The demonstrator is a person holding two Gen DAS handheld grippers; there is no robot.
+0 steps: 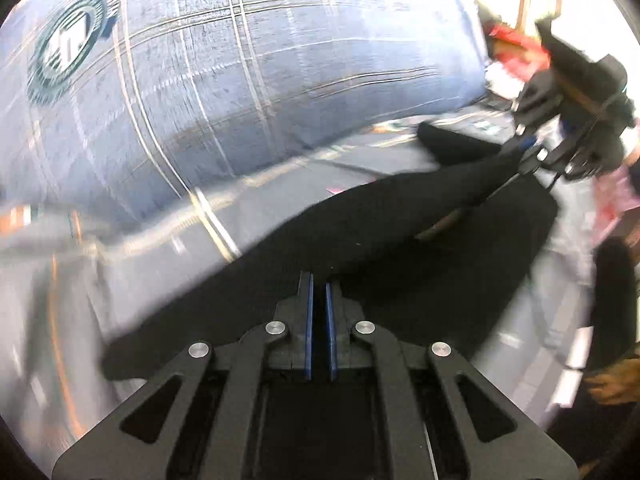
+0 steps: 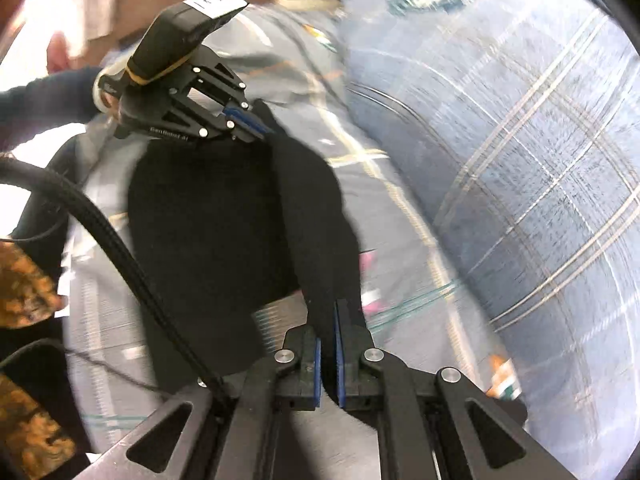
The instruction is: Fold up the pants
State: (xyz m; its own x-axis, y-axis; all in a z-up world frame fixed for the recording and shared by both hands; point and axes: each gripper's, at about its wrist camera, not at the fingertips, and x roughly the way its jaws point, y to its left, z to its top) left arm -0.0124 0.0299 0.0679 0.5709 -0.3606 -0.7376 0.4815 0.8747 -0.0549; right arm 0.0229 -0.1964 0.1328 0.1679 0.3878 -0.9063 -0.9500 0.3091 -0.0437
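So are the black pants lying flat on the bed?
No, both grippers pinch the black pants and lift them off the bed.

one pants (image 1: pixel 360 232), two grippers, one pillow (image 1: pixel 240 80).

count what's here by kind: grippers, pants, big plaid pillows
grippers: 2, left gripper and right gripper, each shut on the pants
black pants: 1
blue plaid pillow: 1
total: 4

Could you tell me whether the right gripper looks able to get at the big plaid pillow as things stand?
Probably not yet: the right gripper is shut on the black pants, as is the left gripper. The plaid pillow lies unobstructed beside it.
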